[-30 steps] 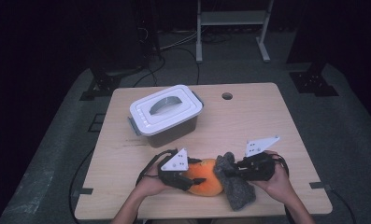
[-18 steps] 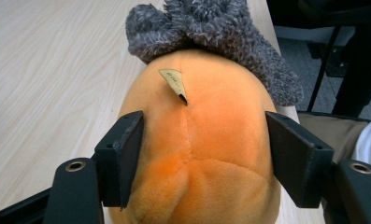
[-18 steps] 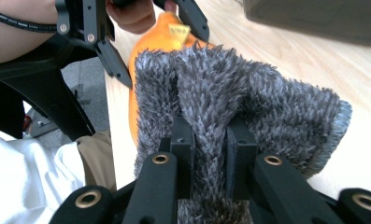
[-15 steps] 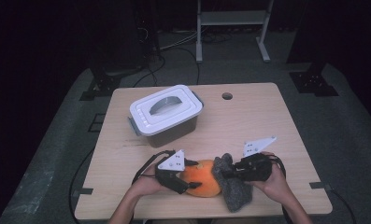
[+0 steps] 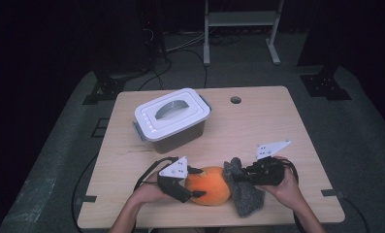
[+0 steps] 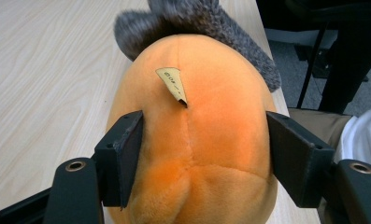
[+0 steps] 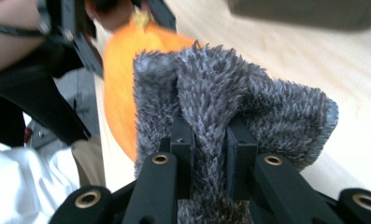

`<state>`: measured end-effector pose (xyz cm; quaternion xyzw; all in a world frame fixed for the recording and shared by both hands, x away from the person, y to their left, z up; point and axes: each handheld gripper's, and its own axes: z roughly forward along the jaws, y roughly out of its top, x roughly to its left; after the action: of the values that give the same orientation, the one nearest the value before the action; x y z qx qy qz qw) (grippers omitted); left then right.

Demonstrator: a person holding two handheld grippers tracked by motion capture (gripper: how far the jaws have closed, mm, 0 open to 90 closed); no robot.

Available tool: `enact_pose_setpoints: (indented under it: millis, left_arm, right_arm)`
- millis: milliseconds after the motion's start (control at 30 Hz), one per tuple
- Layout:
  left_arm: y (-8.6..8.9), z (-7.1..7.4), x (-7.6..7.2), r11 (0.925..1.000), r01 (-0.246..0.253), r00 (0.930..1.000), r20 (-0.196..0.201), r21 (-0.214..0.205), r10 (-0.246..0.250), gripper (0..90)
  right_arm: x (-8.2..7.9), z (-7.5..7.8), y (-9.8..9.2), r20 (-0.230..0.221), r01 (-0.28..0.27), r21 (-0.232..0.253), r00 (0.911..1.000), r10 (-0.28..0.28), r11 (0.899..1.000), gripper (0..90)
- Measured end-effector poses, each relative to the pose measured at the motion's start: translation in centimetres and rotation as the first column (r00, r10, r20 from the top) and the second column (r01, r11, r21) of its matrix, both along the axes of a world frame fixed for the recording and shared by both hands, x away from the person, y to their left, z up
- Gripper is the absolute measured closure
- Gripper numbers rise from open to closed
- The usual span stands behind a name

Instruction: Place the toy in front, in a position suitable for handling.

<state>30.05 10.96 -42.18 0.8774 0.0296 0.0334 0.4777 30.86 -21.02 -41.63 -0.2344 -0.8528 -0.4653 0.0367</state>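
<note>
Orange plush, rounded and seamed: one pumpkin-shaped toy (image 6: 192,140) lies on the tabletop (image 5: 287,131) between the left hand-held gripper (image 5: 194,180) jaws, which have just been opening and stand apart beside its flanks. One shaggy grey cloth (image 7: 230,107) is clamped in the right hand-held gripper (image 7: 210,140), touching the toy.

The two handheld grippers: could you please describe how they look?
Both the left gripper and the right gripper have black bodies, each topped by a pale grey three-cornered plate with small dark holes. Their black jaws are blocky, with brass-ringed screw holes on the arms. A black cable loops from the left one. The forearms are bare.
</note>
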Motion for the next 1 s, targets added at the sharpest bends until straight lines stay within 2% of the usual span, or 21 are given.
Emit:
enact_pose_setpoints:
  millis: [33, 100, 267, 467, 567, 633, 800, 867, 1000]
  left_arm:
    - [0.1, -0.1, 0.1, 1.0, 0.002, 1.0, -0.003, 0.0, -0.002, 31.4]
    - [0.3, -0.1, 0.1, 1.0, 0.001, 1.0, -0.009, -0.003, -0.001, 31.3]
    - [0.5, -0.1, 0.2, 1.0, 0.0, 0.9999, -0.014, -0.004, 0.0, 31.1]
    - [0.7, -0.2, 0.3, 0.9999, -0.002, 0.9997, -0.026, -0.013, 0.002, 31.1]
    - [0.8, -0.2, 0.4, 1.0, 0.002, 0.9997, -0.026, -0.008, -0.002, 31.0]
    - [0.9, -0.3, 0.4, 0.9999, 0.0, 0.9995, -0.031, -0.013, -0.001, 31.0]
    - [1.2, -0.3, 0.5, 0.9998, -0.005, 0.9992, -0.04, -0.019, 0.004, 30.9]
    - [1.2, -0.3, 0.5, 0.9998, -0.003, 0.9992, -0.04, -0.018, 0.002, 30.8]
    - [1.1, -0.4, 0.6, 0.9998, -0.002, 0.999, -0.044, -0.022, 0.001, 30.7]
  right_arm:
    - [0.1, -0.3, 0.1, -0.008, -0.005, -0.018, 1.0, 0.005, 1.0, 76.0]
    - [0.2, -0.9, 0.0, -0.035, -0.012, -0.018, 0.9993, 0.011, 1.0, 76.0]
    - [0.3, -1.3, -0.5, -0.052, 0.006, -0.052, 0.9986, -0.009, 0.999, 75.9]
    - [0.2, -0.4, -0.6, -0.025, 0.016, -0.007, 0.9996, -0.016, 1.0, 75.9]
    - [0.3, -1.1, -0.2, -0.048, 0.004, -0.038, 0.9988, -0.006, 0.999, 75.9]
    - [0.5, -1.6, -0.3, -0.072, -0.003, -0.041, 0.9974, 0.0, 0.999, 75.9]
    - [0.7, -1.9, -0.7, -0.08, 0.011, -0.074, 0.9966, -0.017, 0.997, 75.8]
    - [0.7, -1.6, -0.9, -0.071, 0.018, -0.065, 0.9972, -0.022, 0.998, 75.8]
    - [0.5, -0.7, -0.9, -0.051, 0.022, -0.003, 0.9985, -0.022, 1.0, 75.8]
